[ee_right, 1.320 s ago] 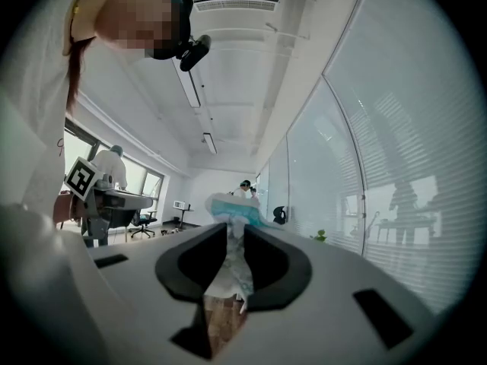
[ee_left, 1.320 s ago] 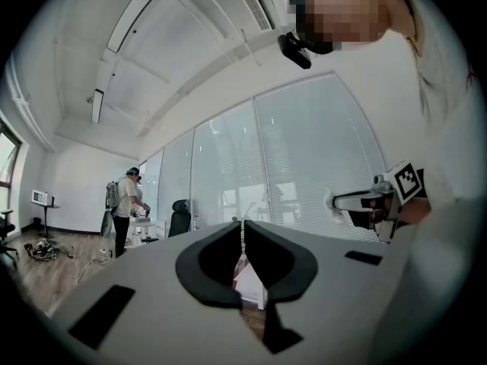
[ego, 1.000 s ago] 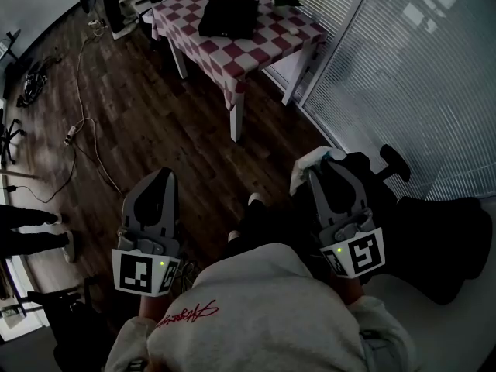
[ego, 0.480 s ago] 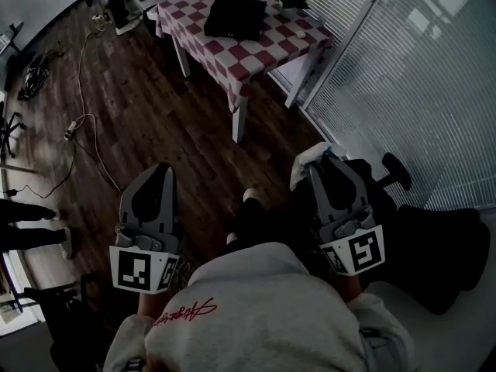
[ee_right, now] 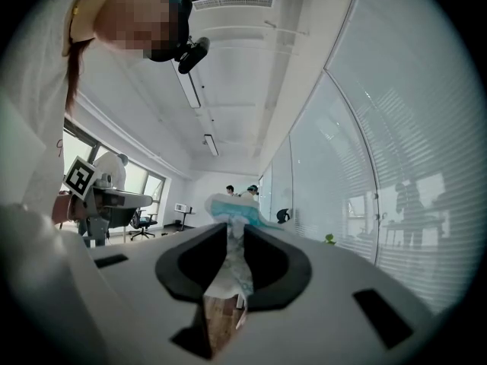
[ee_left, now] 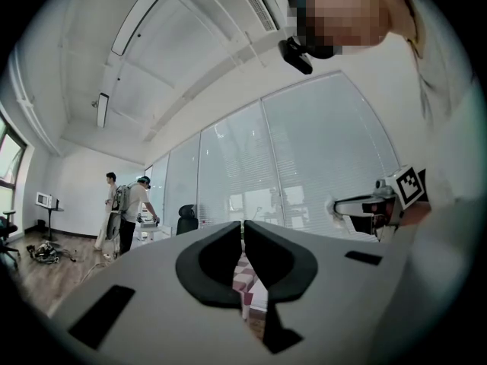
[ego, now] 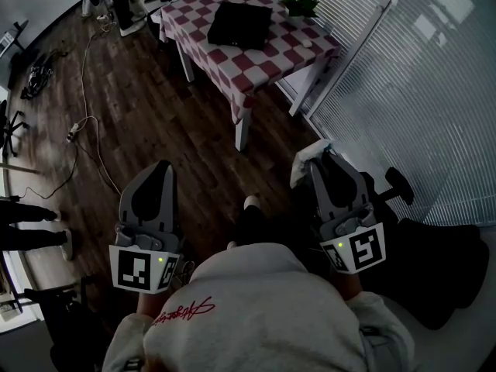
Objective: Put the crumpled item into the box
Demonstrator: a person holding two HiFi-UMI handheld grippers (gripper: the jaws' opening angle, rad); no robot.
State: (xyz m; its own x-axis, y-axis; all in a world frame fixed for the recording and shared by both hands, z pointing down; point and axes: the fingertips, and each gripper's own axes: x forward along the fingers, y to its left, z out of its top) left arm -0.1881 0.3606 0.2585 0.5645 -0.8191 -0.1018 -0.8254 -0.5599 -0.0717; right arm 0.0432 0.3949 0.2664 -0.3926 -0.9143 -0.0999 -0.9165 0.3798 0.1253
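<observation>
Dark wooden plank floor (ego: 178, 130) spreads under both grippers, with a thin cable (ego: 85, 122) looping across it off to the left of the left jaws. To the right of the right jaws runs a glass wall (ego: 418, 91) covered in slatted blinds. Well ahead of both jaws stands a table (ego: 267, 60) under a red-and-white chequered cloth. A low, flat black box (ego: 240, 23) lies on it, and a small potted plant (ego: 302, 2) sits at the far corner. Whether the box is open cannot be made out.

The right gripper (ego: 324, 160) is clenched on the crumpled item (ee_right: 230, 265), a thin, crinkled white sheet with a pale blue edge. It is pinched between the dark curved pads and bunches out beyond their tips, well apart from the box. The left gripper (ee_left: 242, 230) has its jaws pressed together on nothing, with only a hairline slit between the pads.
</observation>
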